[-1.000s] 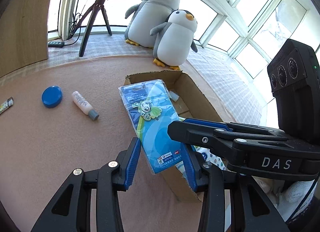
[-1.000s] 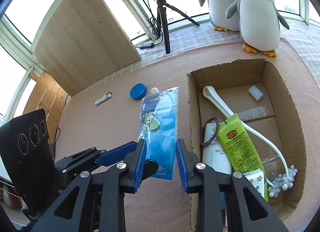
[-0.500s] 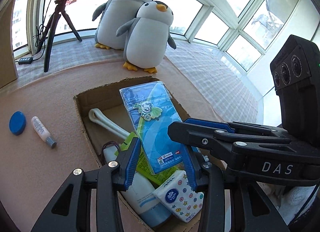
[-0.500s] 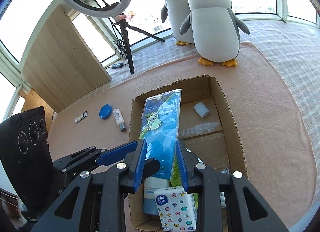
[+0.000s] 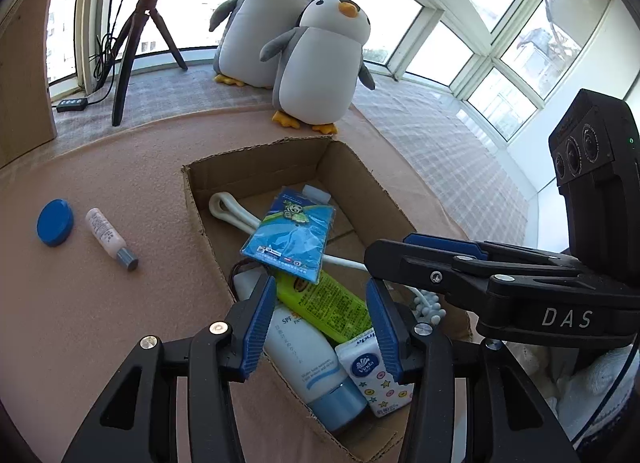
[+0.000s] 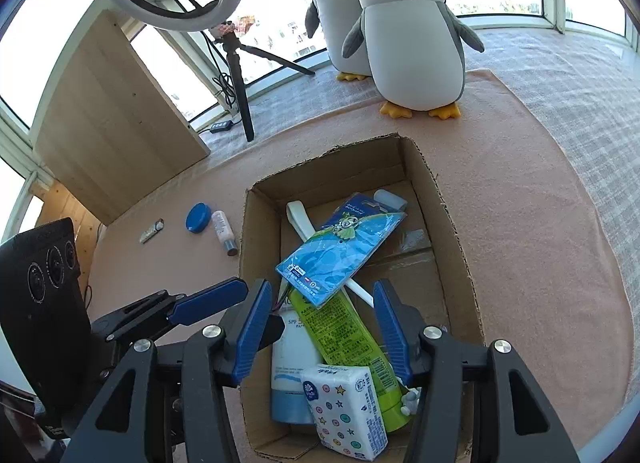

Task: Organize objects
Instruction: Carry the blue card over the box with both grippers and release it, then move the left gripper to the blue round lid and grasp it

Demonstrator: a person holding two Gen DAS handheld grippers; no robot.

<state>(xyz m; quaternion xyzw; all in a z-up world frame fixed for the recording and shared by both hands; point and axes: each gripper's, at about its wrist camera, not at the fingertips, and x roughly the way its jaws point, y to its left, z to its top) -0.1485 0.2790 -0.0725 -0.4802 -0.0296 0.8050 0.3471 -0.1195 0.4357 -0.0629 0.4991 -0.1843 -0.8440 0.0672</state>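
A blue packet with a green charm (image 5: 294, 233) (image 6: 342, 245) lies loose inside the cardboard box (image 5: 192, 199) (image 6: 452, 223), on top of a green tube (image 6: 344, 339) and a white long-handled tool (image 5: 232, 211). My left gripper (image 5: 322, 323) and right gripper (image 6: 322, 329) hover over the box's near end. Both sets of jaws are opening, with nothing gripped between them. A white sunscreen tube (image 5: 304, 363) and a star-patterned tissue pack (image 6: 346, 409) also lie in the box. Out on the mat to the left are a blue lid (image 5: 55, 222) and a small white bottle (image 5: 110, 233).
Two plush penguins (image 5: 316, 67) (image 6: 412, 43) stand behind the box. A ring-light tripod (image 6: 236, 63) and a wooden panel (image 6: 112, 123) are at the back left. A small strip-shaped item (image 6: 151, 230) lies on the pink mat (image 5: 100, 323).
Both grippers carried the blue packet from beside the box to over it, then let go. The packet dropped into the box and now lies tilted on the items there.
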